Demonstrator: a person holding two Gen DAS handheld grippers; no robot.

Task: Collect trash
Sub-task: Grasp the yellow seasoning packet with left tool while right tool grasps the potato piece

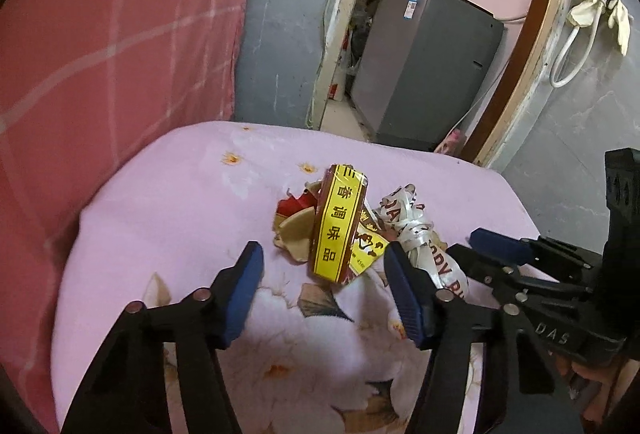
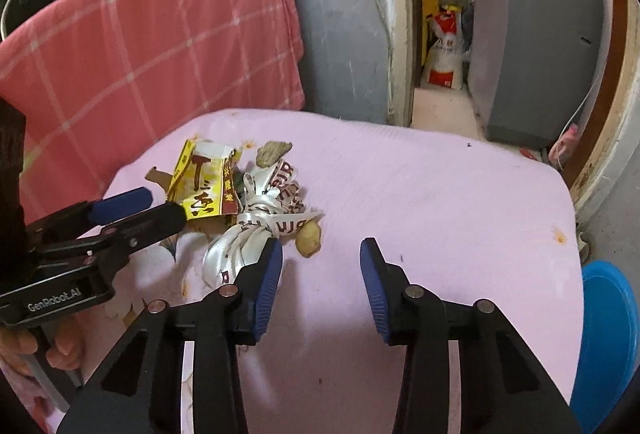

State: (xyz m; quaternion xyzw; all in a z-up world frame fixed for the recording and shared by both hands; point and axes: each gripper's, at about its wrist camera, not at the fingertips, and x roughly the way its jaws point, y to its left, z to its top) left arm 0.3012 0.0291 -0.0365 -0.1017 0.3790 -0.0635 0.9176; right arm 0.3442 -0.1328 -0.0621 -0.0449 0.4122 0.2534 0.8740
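A small heap of trash lies on a pink floral cloth [image 1: 180, 193] [image 2: 420, 193]. It holds a yellow-and-brown seasoning packet [image 1: 336, 230] [image 2: 204, 181], a knotted white ribbon with red letters [image 1: 416, 230] [image 2: 264, 209], torn card scraps [image 1: 294, 230], a yellowish lump [image 2: 309, 238] and a grey-brown scrap [image 2: 274, 153]. My left gripper [image 1: 322, 250] is open, its tips on either side of the packet's near end without pressing it. My right gripper [image 2: 320, 246] is open over the cloth; its left fingertip [image 2: 272, 258] is at the ribbon, with the lump just ahead. Each gripper also shows in the other's view.
A red checked cloth [image 1: 100, 33] hangs behind the surface on the left. Past the far edge is a doorway with a grey appliance [image 1: 432, 65] [image 2: 532, 41]. A blue basin [image 2: 608, 334] sits below the right edge. A hand [image 2: 24, 350] holds the left gripper's handle.
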